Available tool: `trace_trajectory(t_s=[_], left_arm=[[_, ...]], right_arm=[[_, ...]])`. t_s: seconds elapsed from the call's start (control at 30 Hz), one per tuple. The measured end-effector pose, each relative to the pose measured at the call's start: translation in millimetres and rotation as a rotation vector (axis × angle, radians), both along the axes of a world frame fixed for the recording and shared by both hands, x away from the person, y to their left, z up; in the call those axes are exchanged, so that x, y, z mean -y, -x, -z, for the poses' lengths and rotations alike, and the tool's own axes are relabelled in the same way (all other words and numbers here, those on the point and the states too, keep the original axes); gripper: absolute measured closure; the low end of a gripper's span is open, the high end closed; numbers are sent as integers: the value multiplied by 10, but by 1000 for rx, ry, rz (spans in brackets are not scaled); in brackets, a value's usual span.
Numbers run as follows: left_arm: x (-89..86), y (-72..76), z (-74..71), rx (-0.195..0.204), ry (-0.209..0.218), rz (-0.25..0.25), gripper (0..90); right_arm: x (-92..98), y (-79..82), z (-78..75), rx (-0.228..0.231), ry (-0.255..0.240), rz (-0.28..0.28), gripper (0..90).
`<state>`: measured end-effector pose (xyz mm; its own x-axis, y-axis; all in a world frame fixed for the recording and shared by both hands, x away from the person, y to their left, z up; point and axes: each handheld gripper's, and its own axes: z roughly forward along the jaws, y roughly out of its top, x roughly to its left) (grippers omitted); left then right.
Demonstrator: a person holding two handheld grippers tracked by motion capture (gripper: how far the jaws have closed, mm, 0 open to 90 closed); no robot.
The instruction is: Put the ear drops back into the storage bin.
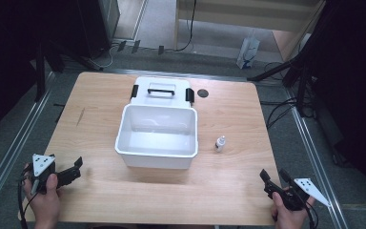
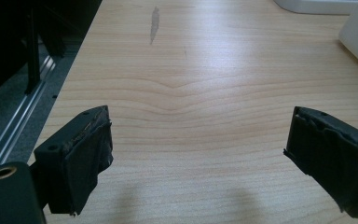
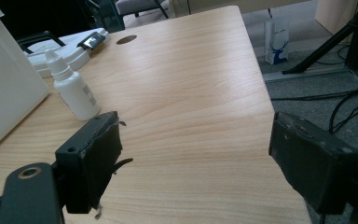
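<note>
A white open box (image 1: 157, 136) stands in the middle of the wooden table (image 1: 100, 95), its lid (image 1: 162, 90) with black latches lying behind it. A small white dropper bottle (image 1: 220, 143) stands upright to the right of the box; it stands by the box wall (image 3: 0, 84) as the bottle (image 3: 74, 88) in the right gripper view. My left gripper (image 1: 79, 167) rests at the near left corner, open and empty (image 2: 198, 158). My right gripper (image 1: 272, 176) sits at the near right corner, open with nothing between its jaws (image 3: 193, 163), well short of the bottle.
A dark round hole (image 1: 202, 93) marks the table behind the box. A grey smear (image 2: 154, 23) lies on the wood at the left. Metal rails (image 1: 9, 148), cables (image 1: 281, 109) and a white bag (image 1: 248, 52) lie on the floor around the table.
</note>
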<state>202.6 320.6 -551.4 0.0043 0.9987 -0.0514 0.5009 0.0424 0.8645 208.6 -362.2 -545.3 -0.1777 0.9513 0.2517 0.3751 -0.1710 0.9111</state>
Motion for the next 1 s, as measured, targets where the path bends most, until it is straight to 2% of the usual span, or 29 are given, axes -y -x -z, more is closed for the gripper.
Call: trace_trajectory(t_s=[0.1,0.23,0.3,0.5,0.53,0.6,0.63,0.67,0.83,0.9,0.93,0.97,1.0], left_arm=[[-2,-3,0,-2,-1,1,76],[-1,-1,0,1,1,2,76],[-2,-1,0,1,-1,4,76],[-2,-2,1,0,1,6,76],[-2,-3,1,-1,1,7,76],[-2,-4,1,-1,0,9,76],[-2,-4,1,-1,0,9,76],[-3,-4,0,-4,0,10,76],[-9,-9,-1,-6,6,14,76],[-9,-9,-1,-5,6,14,77],[-13,-11,-1,-6,8,16,76],[-14,-11,0,-5,10,16,76],[-14,-11,0,-5,10,16,76]], right_arm=[[-6,-8,2,-7,2,4,172],[-35,-28,-9,-31,27,2,175],[-76,-78,-20,-66,82,-14,175],[-148,-189,-106,-151,182,-36,184],[-162,-224,-133,-180,211,-51,184],[-183,-277,-173,-234,235,-94,182],[-183,-277,-173,-234,235,-94,182],[-229,-331,-230,-287,298,-142,182],[-360,-457,-381,-388,393,-236,182],[-385,-478,-403,-405,410,-253,182],[-472,-544,-462,-455,460,-312,182],[-506,-565,-480,-475,474,-332,182],[-506,-565,-480,-475,474,-332,182]])
